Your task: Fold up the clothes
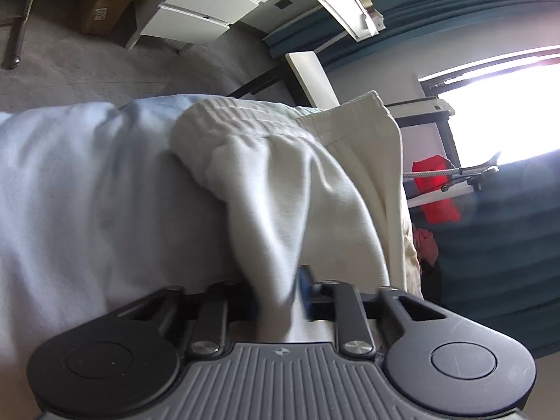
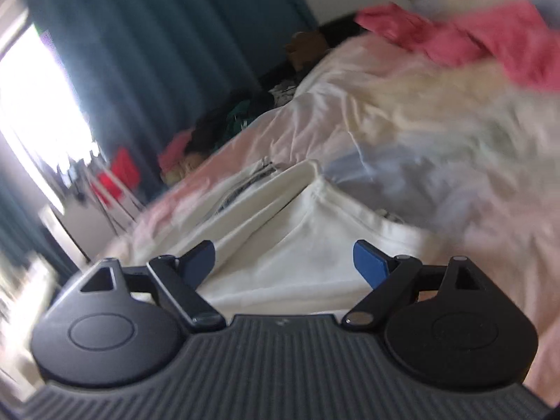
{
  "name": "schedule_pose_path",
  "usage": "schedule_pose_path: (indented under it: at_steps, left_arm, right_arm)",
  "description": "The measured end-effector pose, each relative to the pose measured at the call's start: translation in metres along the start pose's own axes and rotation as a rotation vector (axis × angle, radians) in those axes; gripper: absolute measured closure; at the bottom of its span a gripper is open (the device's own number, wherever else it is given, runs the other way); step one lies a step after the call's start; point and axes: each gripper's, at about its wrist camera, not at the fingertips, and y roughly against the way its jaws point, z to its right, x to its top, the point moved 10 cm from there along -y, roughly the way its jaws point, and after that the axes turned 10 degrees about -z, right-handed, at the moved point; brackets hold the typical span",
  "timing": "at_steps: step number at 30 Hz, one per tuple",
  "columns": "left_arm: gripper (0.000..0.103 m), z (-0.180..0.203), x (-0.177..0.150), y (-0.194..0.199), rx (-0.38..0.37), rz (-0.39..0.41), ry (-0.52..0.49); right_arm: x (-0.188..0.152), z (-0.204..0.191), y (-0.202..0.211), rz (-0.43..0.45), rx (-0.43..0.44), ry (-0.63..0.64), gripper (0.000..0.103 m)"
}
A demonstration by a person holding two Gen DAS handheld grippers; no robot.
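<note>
1. Two grippers, two states: the left gripper (image 1: 280, 301) has its jaws pinched tight on a gathered fold of the white garment (image 1: 280, 189), while the right gripper (image 2: 283, 266) has its blue pads (image 2: 369, 262) spread wide and holds nothing.
2. From the left grip the cloth runs straight forward along the fingers to its ribbed elastic waistband (image 1: 241, 119), draped over the pale bedding (image 1: 87, 182).
3. Directly ahead of and beneath the free right gripper lies a cream-white garment panel (image 2: 297, 245) (whether it is the same item cannot be told), its fold ridge running away from the pads.
4. Judged pose: the left holds raised and tilted; the right hovers low, nearer the flat cloth, suited to the next pinch.
5. A pink garment (image 2: 472, 38) lies well apart, up the bed.
</note>
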Motion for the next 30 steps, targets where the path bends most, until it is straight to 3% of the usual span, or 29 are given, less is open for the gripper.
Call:
schedule_pose_path:
  at_steps: [4, 6, 9, 14, 16, 18, 20, 24, 27, 30]
  left_arm:
    - [0.095, 0.006, 0.003, 0.008, -0.027, 0.046, -0.021]
    - [0.096, 0.013, 0.006, 0.011, -0.042, 0.080, -0.043]
    - [0.096, 0.018, 0.005, 0.017, -0.054, 0.100, -0.059]
    - [0.097, 0.025, 0.017, 0.013, -0.083, 0.112, -0.040]
    - [0.097, 0.033, 0.027, 0.004, -0.103, 0.116, -0.030]
    - [0.097, 0.040, 0.030, 0.003, -0.127, 0.123, -0.048]
    - [0.097, 0.048, 0.031, 0.005, -0.155, 0.132, -0.093]
    - [0.097, 0.057, 0.029, 0.010, -0.183, 0.157, -0.105]
    - [0.098, 0.066, 0.026, 0.021, -0.185, 0.182, -0.148]
    - [0.098, 0.075, 0.021, 0.039, -0.199, 0.218, -0.201]
  right_arm:
    - [-0.009, 0.039, -0.003, -0.042, 0.026, -0.215, 0.014]
    - [-0.013, 0.051, -0.010, -0.068, 0.039, -0.298, 0.025]
    - [-0.023, 0.054, -0.030, -0.140, 0.043, -0.368, 0.028]
    - [-0.026, 0.086, -0.060, -0.172, -0.113, -0.454, 0.033]
    - [-0.023, 0.097, -0.065, -0.142, -0.149, -0.497, 0.044]
    - [-0.017, 0.099, -0.070, -0.099, -0.115, -0.518, 0.057]
    - [-0.010, 0.096, -0.076, -0.071, -0.094, -0.494, 0.091]
    - [0.004, 0.085, -0.068, 0.005, -0.083, -0.437, 0.097]
    - [0.017, 0.079, -0.043, 0.117, -0.052, -0.438, 0.098]
    - [0.024, 0.068, -0.021, 0.175, -0.013, -0.418, 0.098]
